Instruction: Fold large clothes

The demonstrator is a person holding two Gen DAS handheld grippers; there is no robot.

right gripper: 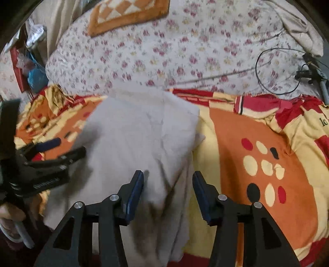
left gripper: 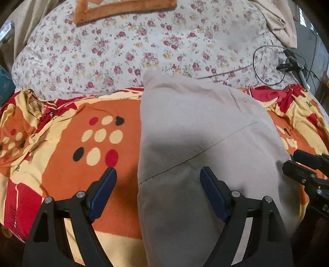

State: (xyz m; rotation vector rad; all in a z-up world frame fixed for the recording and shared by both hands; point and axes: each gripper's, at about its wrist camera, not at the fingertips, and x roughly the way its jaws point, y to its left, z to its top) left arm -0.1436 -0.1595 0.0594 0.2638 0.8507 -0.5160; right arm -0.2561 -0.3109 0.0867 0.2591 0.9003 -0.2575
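A pale grey garment (left gripper: 195, 127) lies folded into a long strip on an orange, red and yellow blanket (left gripper: 67, 131). In the left wrist view my left gripper (left gripper: 158, 171) is open, its jaws straddling the garment's left edge from above; neither blue pad presses the cloth. My right gripper (left gripper: 290, 160) shows at the strip's right side. In the right wrist view the garment (right gripper: 133, 133) runs up the middle and my right gripper (right gripper: 168, 173) hangs open over its right edge, with loose cloth below the pads. My left gripper (right gripper: 67, 146) is at the left, held by a hand (right gripper: 10, 213).
Beyond the blanket (right gripper: 257, 143) lies a floral quilt (left gripper: 123, 47) with an orange patterned mat (left gripper: 123, 10) on it. A black cable loop (left gripper: 267, 67) and a small clamp stand sit at the far right. Beige cloth (left gripper: 281, 24) is bunched at the top right. Blue bags (right gripper: 37, 76) hang far left.
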